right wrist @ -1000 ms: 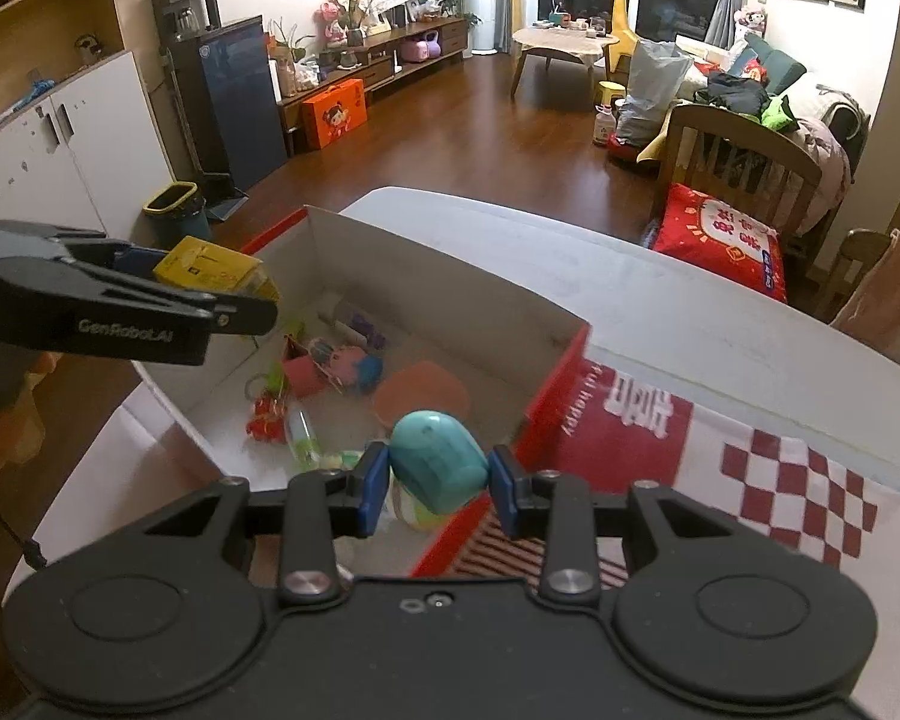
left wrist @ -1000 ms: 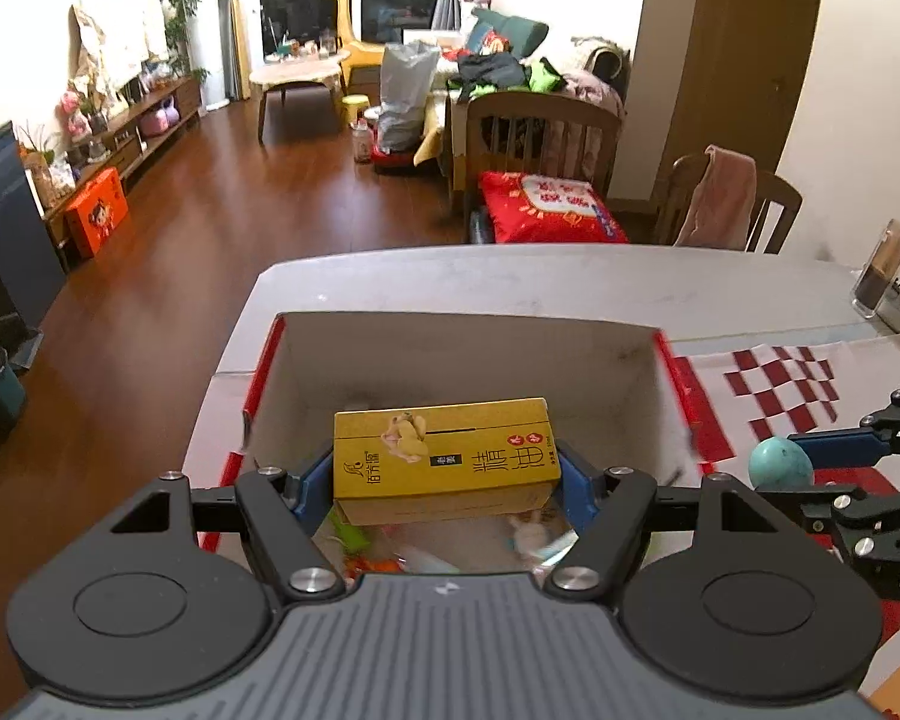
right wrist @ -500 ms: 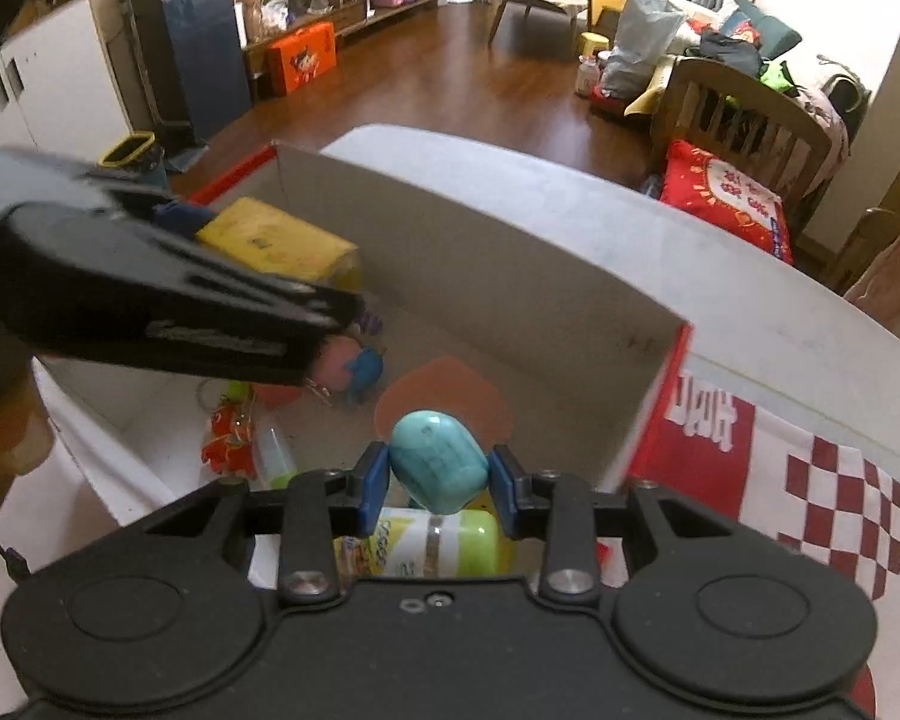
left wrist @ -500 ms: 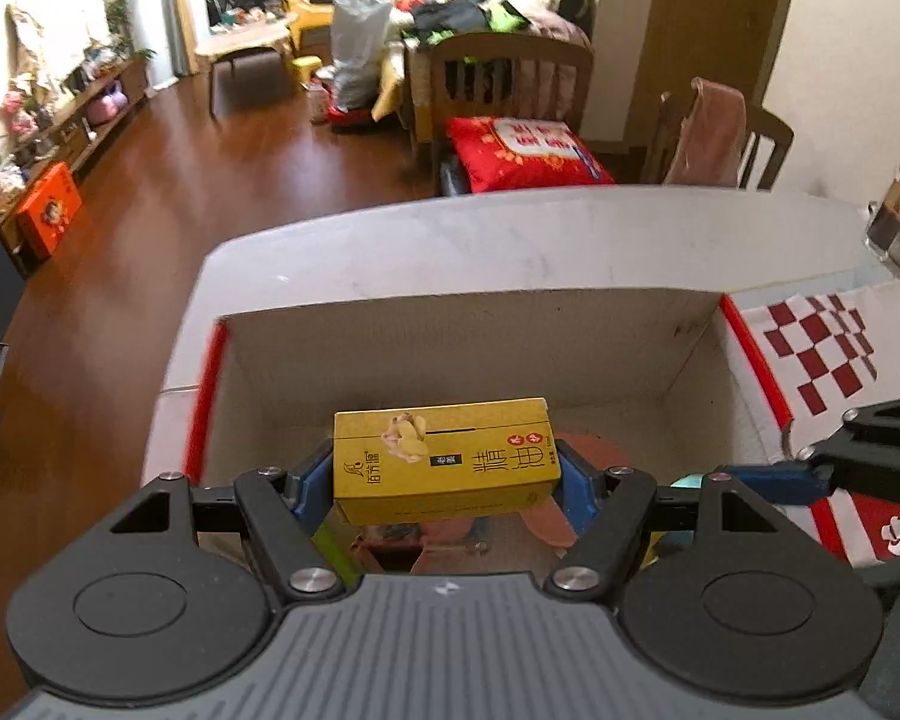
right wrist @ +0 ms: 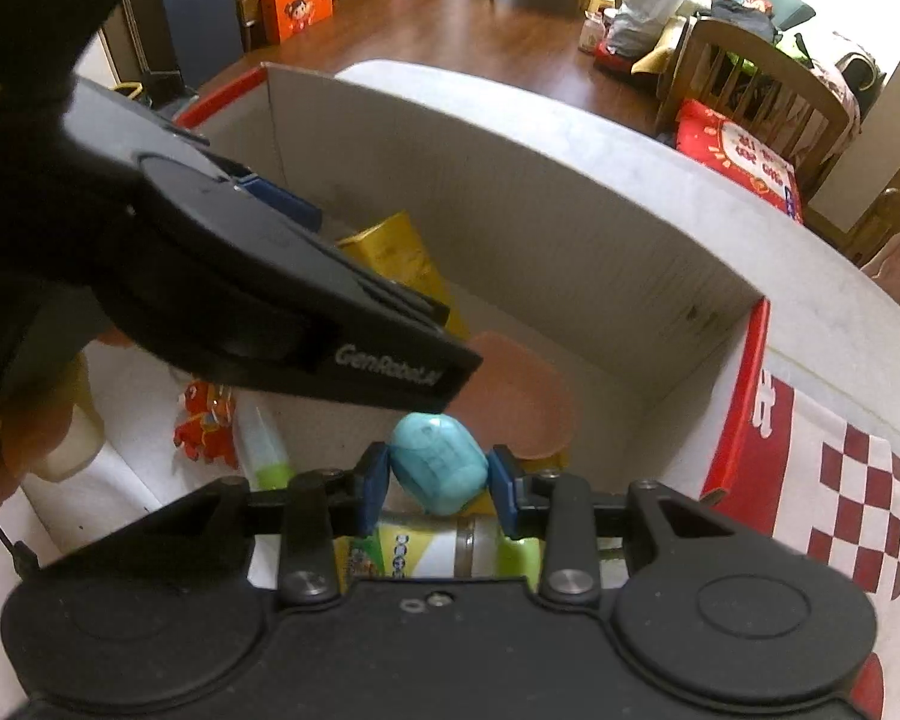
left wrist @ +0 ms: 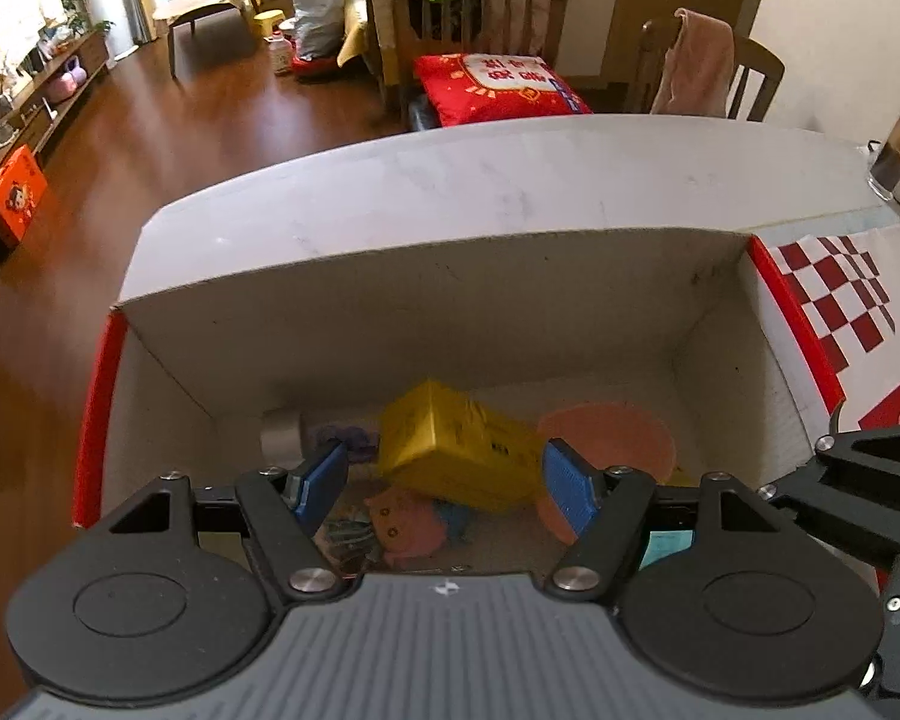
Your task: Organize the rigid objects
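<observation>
Yellow carton [left wrist: 459, 456] lies tilted inside the cardboard box [left wrist: 426, 324] on the bench [left wrist: 510, 180], free between the wide-spread blue pads of our left tool [left wrist: 444, 480]. Only the right wrist view shows our right tool [right wrist: 438, 483] clamping a teal egg-shaped piece [right wrist: 438, 471] above a green-labelled bottle [right wrist: 432, 555]; the left view alone shows a pink cat figure [left wrist: 402, 519] beside the orange dish [left wrist: 618, 438].
</observation>
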Tool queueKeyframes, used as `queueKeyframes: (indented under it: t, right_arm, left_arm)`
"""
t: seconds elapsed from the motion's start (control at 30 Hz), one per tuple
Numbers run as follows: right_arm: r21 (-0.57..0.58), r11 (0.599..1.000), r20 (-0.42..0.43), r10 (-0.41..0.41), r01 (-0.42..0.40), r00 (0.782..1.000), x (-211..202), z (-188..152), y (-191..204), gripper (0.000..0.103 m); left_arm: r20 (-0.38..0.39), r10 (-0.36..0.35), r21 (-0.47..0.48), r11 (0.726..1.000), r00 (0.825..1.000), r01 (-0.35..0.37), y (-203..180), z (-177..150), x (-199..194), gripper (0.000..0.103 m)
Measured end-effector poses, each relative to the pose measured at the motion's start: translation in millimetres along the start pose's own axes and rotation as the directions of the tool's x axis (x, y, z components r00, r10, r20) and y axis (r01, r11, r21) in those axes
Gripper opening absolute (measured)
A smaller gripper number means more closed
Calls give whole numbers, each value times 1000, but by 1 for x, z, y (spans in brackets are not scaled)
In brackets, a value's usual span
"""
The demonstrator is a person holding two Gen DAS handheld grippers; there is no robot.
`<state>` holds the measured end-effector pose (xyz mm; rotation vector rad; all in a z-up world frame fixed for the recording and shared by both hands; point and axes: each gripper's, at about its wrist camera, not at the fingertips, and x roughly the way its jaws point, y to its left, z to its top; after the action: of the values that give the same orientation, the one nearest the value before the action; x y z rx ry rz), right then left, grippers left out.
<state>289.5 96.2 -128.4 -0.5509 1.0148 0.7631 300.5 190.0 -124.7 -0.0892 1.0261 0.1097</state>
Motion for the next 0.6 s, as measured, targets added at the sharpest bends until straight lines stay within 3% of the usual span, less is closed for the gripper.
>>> queueKeyframes:
  t: [0.3, 0.6]
  right_arm:
    - [28, 1000, -11, -2, 2, 1000, 2, -2, -4, 37]
    - [53, 998, 32, 25, -27, 999, -11, -3, -12, 48]
  left_arm:
    - [-24, -1, -31, 1000, 1000, 0, 5, -7, 2, 72]
    - [1, -11, -82, 997, 1000, 11, 13, -14, -18, 72]
